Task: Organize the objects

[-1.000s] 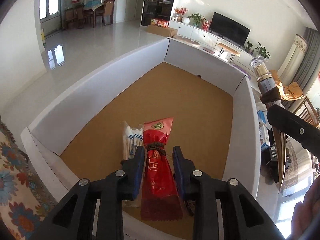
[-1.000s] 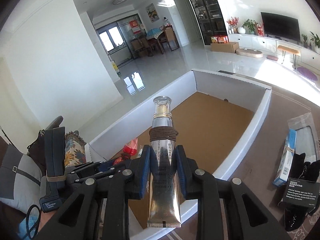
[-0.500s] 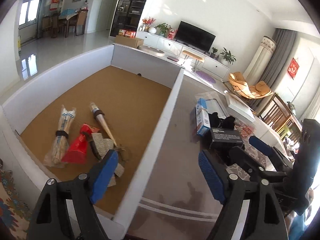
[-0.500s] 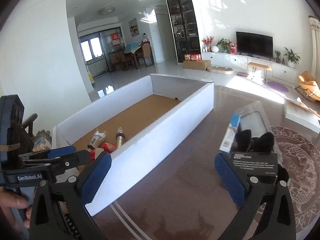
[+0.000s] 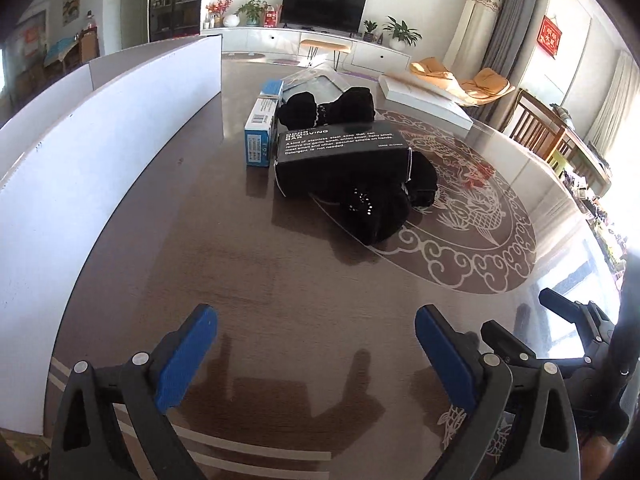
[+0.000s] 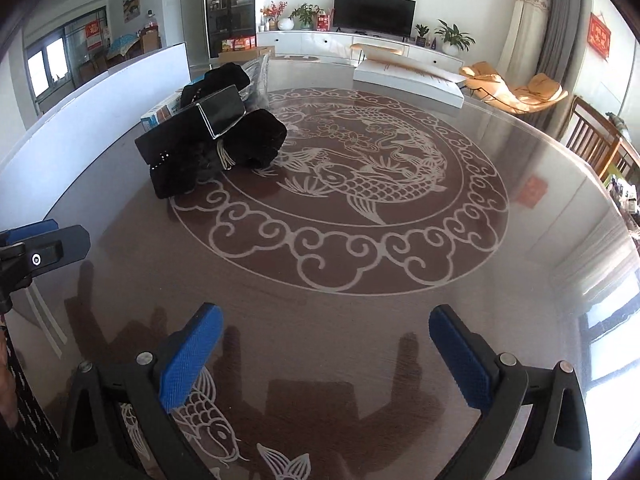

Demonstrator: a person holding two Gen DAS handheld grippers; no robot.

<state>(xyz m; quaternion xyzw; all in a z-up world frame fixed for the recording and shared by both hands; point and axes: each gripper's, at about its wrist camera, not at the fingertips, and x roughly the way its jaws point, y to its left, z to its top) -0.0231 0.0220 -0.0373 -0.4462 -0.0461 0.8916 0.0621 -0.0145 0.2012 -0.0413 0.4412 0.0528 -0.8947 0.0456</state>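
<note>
Both the left gripper [image 5: 316,350] and right gripper [image 6: 326,354] are hanging released, having just opened. The black box [image 5: 344,156] is lying beside the white bin [image 5: 100,152], seemingly light and stiff (grip its long sides).

Black box [image 5: 343,151]: "ODOR REMOVING BAR", "MADE IN CHINA", soap blurb. Blue box [image 5: 261,132] print too small.

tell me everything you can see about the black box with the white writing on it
The black box is a glossy rectangular carton, white text on its top reading "odor removing bar". It lies closed and slightly tilted on rolled black fabric bundles, on the brown table. A blue and white box stands right beside it. Nothing grips it.
</note>
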